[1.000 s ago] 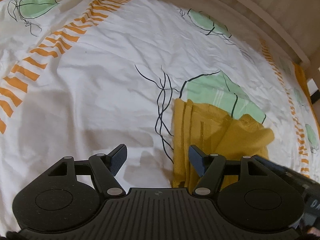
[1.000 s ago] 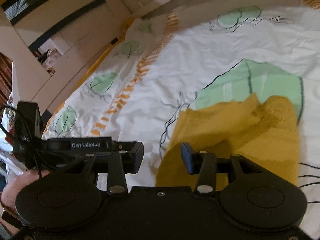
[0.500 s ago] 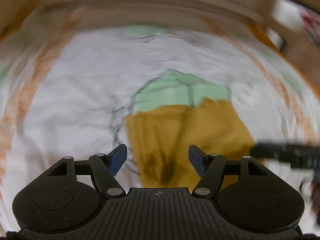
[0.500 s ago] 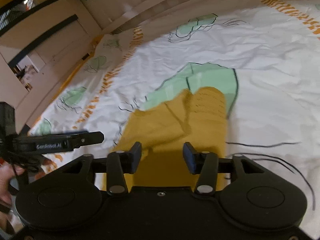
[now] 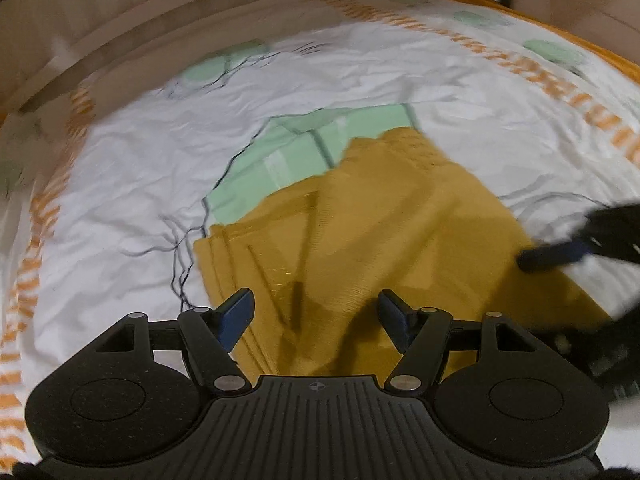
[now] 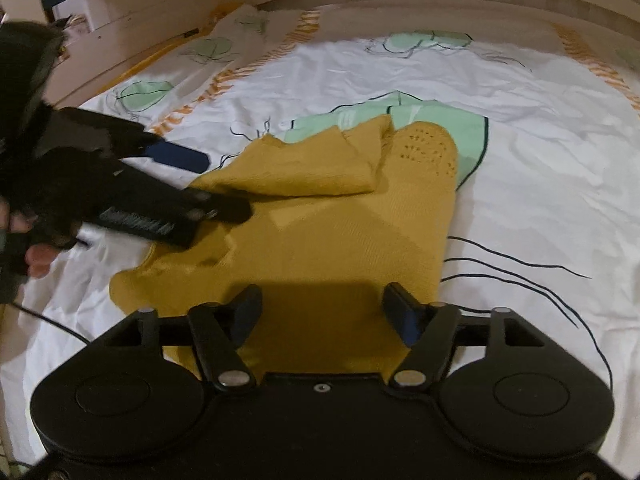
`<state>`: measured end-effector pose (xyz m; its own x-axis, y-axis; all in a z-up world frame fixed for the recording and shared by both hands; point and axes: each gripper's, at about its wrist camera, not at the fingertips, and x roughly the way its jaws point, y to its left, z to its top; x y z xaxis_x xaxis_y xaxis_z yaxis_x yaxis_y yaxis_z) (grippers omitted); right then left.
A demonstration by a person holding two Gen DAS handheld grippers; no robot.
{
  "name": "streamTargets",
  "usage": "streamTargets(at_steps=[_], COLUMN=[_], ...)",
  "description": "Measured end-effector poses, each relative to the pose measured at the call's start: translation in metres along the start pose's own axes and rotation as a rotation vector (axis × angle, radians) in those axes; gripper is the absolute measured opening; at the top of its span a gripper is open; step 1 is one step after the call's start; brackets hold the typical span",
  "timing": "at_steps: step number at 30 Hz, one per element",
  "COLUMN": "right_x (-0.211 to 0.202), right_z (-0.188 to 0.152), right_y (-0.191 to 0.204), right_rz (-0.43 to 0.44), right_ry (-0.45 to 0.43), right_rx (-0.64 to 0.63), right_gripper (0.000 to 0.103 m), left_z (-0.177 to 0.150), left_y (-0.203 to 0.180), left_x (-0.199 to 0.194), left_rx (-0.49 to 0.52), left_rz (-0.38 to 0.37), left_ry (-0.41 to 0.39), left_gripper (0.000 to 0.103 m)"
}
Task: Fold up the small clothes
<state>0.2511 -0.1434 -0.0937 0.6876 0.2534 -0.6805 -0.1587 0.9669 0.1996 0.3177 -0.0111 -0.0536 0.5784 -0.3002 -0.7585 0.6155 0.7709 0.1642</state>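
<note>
A mustard-yellow knitted garment lies partly folded on the bed, one flap turned over its far left part. My left gripper hangs open just above the garment's near left edge, with nothing between its pads. In the right wrist view the left gripper reaches in from the left, held by a hand. My right gripper hovers over the garment's near edge; its jaws are opening and grip nothing. One right finger shows blurred at the garment's right side.
The garment rests on a wrinkled white bedsheet printed with green leaves, black lines and orange stripes. A wooden bed frame curves around the far side. A thin black cable trails at the left.
My left gripper has rolled and swung from beside the garment to over it. The right gripper has sunk toward the garment's near edge and its jaws have widened.
</note>
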Motion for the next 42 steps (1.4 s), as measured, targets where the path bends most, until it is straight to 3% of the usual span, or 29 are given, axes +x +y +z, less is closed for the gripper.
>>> streamTargets(at_steps=[3,6,10,12,19,26,29,32,37,42], right_x=[0.000,-0.001,-0.002,-0.001,-0.003,-0.003,-0.013,-0.016,0.010,0.060], right_z=[-0.001,-0.002,-0.002,-0.003,-0.004,0.000,0.004,0.020,0.056,0.081], right_y=[0.002,-0.001,-0.005,-0.006,-0.003,0.000,-0.001,-0.006,-0.015,-0.032], right_rz=[0.002,0.018,0.038,0.042,0.033,0.024,0.009,0.024,0.075,0.082], right_ry=[-0.003,-0.008,-0.011,-0.013,-0.011,-0.009,-0.081,-0.147,-0.136,-0.054], right_rx=[-0.022,-0.012,0.005,0.013,-0.003,-0.015,-0.018,-0.020,-0.025,-0.004], right_gripper=[0.075,0.076,0.076,0.076,0.076,0.078,0.080,0.090,0.090,0.090], left_z=[0.004,0.003,-0.010,-0.015,-0.016,-0.018,-0.016,-0.017,-0.021,-0.019], left_y=[0.015,0.043,0.075,0.083,0.089,0.097,0.094,0.094,0.096,0.092], left_x=[0.009,0.021,0.029,0.028,0.022,0.021,0.021,0.023,0.025,0.025], left_rx=[-0.121,-0.321,-0.554,-0.603,-0.622,-0.660,-0.634,-0.632,-0.657,-0.633], left_rz=[0.021,0.037,-0.047,-0.063,0.025,0.040,0.043,0.045,0.051,0.067], left_ry=[0.000,0.031,0.077,0.074,0.053,0.065,0.073,0.083,0.102,0.108], left_gripper=[0.066,0.067,0.069,0.068,0.068,0.068,0.068,0.068,0.069,0.069])
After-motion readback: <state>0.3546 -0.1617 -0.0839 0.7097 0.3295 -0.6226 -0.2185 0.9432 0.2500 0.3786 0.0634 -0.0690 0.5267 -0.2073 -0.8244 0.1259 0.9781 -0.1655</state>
